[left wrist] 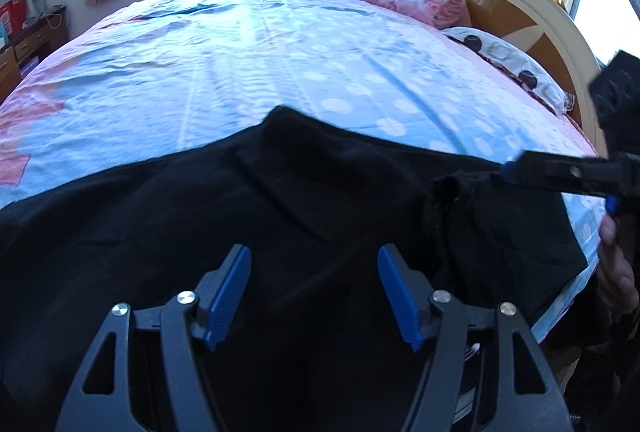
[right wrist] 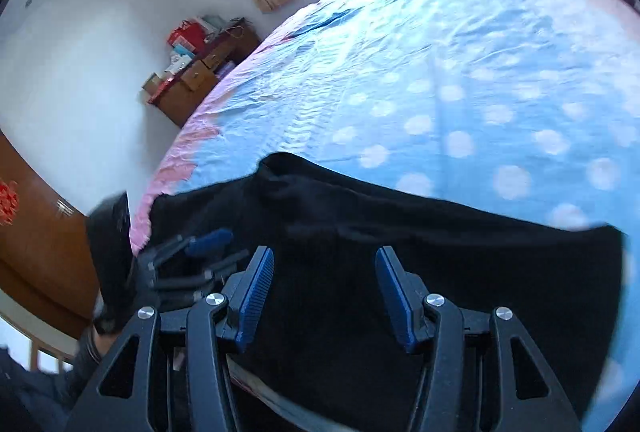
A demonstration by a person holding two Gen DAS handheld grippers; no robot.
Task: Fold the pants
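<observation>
Black pants (left wrist: pixel 280 200) lie spread on the dotted blue bedsheet (left wrist: pixel 248 64), right under both grippers. The left gripper (left wrist: pixel 314 292) hovers with jaws apart and empty. The right gripper (right wrist: pixel 324 296), just beside it, is likewise parted, gripping nothing.

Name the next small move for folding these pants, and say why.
Probably lower both grippers onto the pants' near edge and pinch. The left gripper and right gripper both hover open above the fabric, holding nothing, and the pants lie spread on the bed.

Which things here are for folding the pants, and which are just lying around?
For the job: black pants, left gripper, right gripper, bed sheet.

Lying about: pink blanket, spotted pillow, wooden dresser, red bag.
</observation>
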